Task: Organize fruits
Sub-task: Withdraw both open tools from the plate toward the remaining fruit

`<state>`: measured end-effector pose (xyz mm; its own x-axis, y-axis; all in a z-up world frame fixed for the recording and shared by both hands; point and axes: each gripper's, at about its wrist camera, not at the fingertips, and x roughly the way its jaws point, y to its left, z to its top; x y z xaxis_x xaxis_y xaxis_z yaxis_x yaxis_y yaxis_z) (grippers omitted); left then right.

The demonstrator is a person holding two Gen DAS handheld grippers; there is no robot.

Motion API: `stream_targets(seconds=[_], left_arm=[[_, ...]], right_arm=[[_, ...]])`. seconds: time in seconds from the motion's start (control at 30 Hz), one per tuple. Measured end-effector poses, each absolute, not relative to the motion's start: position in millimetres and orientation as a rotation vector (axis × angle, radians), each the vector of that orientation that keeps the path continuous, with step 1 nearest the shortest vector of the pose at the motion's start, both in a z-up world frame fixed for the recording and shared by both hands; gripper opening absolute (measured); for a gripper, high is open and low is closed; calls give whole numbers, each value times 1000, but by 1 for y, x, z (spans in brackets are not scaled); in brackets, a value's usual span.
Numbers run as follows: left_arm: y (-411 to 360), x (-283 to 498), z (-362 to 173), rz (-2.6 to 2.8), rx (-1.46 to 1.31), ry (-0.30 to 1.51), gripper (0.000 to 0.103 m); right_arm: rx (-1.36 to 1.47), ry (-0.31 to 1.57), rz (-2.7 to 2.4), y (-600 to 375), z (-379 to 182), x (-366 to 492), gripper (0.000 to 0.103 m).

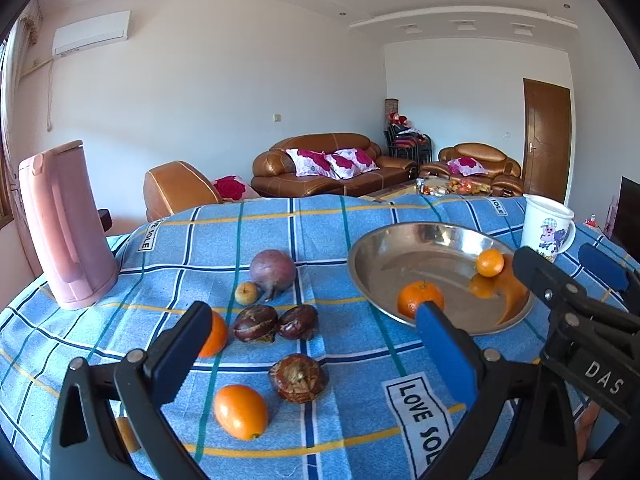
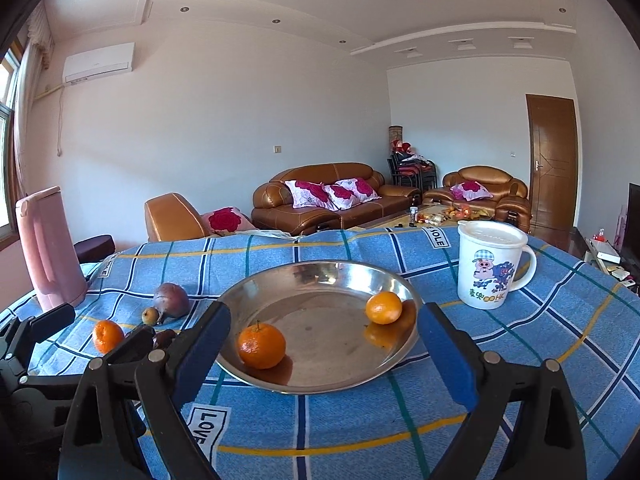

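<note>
A steel plate (image 1: 440, 236) (image 2: 320, 266) holds two oranges (image 1: 420, 298) (image 1: 489, 263), also seen from the right wrist (image 2: 262, 345) (image 2: 384, 307). Loose on the blue checked cloth lie an oval orange (image 1: 240, 411), another orange (image 1: 214, 334) half hidden by my finger, three dark brown fruits (image 1: 255, 323) (image 1: 298, 322) (image 1: 298, 378), a purple round fruit (image 1: 273, 270) and a small yellowish fruit (image 1: 246, 293). My left gripper (image 1: 311, 314) hangs open above the loose fruit, holding nothing. My right gripper (image 2: 325, 314) stands open in front of the plate, empty.
A pink kettle (image 1: 66, 224) stands at the table's far left. A white cartoon mug (image 2: 490, 266) with a lid sits right of the plate. The two grippers are close together near the plate's near side. Sofas lie beyond the far edge.
</note>
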<state>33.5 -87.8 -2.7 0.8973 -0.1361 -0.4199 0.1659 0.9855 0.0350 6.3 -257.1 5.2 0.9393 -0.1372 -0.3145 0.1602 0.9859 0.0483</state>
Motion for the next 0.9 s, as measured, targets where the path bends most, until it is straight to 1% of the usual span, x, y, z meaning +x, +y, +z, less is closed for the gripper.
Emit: stream_targets(seconds=[0.63, 0.9], left_arm=[[-21, 29, -10, -117, 42, 519, 103], [25, 28, -19, -152, 72, 610, 103]], right_arm=[[74, 380, -21, -199, -2, 9, 95], [68, 471, 76, -172, -9, 20, 95]])
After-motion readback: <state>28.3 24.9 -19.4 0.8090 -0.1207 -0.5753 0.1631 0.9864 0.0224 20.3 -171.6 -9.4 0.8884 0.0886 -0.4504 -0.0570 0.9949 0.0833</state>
